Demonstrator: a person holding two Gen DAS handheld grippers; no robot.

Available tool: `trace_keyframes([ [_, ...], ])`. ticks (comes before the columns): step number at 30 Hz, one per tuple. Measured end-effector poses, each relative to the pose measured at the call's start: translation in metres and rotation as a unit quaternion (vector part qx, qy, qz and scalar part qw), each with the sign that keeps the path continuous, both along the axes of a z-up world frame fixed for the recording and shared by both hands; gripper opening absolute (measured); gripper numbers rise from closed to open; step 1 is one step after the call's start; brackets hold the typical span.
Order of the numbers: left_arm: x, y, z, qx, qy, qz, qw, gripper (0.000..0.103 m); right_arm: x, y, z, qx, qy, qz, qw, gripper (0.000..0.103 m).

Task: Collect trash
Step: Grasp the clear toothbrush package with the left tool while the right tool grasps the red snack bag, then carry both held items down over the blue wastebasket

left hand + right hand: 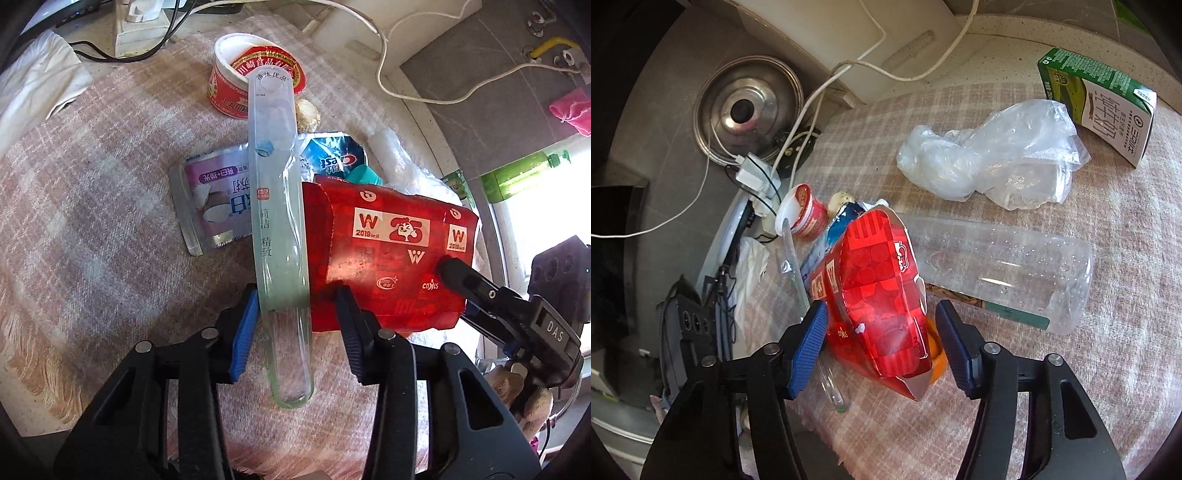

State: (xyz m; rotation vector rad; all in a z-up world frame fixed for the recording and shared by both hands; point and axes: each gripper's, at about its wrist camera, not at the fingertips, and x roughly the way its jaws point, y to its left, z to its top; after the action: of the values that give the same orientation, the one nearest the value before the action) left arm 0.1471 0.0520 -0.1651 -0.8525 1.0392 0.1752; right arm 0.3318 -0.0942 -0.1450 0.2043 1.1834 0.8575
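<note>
A long clear plastic toothbrush case [279, 229] lies on the pink checked cloth, between the jaws of my left gripper [295, 306], which stands open around its near half. A red carton [391, 258] lies just right of it. My right gripper [881, 336] is open around the red carton [882, 295]; it also shows in the left wrist view [461, 277] touching the carton's right end. Behind lie a red-and-white cup [251, 70], a purple sachet [218, 199] and a blue Crest toothpaste tube [336, 158].
A clear plastic bottle [1004, 266], a crumpled clear bag [993, 155] and a green milk carton [1104, 103] lie on the cloth [1108, 332]. An orange cap [938, 365] sits under the red carton. White cables, a power strip [753, 173] and a steel lid [746, 107] are beyond the table edge.
</note>
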Motion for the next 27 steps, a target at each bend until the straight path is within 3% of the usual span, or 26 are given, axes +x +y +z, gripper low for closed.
trace_keyframes([
  [1, 0.002, 0.0, 0.001, -0.001, -0.003, -0.002, 1.0, 0.029, 0.0, 0.0, 0.0, -0.003, -0.001, 0.0, 1.0, 0.045],
  [9, 0.003, -0.005, 0.011, 0.009, -0.019, 0.006, 0.9998, 0.023, -0.009, -0.002, 0.01, 0.0, -0.028, 0.004, 1.0, 0.035],
  [11, 0.003, -0.006, 0.014, 0.016, -0.023, 0.006, 0.9996, 0.017, -0.013, -0.003, 0.014, -0.001, -0.039, 0.004, 0.999, 0.032],
  [27, -0.05, -0.002, 0.048, 0.038, -0.051, 0.021, 0.9978, 0.017, -0.038, -0.031, 0.063, 0.025, -0.115, -0.015, 0.993, 0.025],
])
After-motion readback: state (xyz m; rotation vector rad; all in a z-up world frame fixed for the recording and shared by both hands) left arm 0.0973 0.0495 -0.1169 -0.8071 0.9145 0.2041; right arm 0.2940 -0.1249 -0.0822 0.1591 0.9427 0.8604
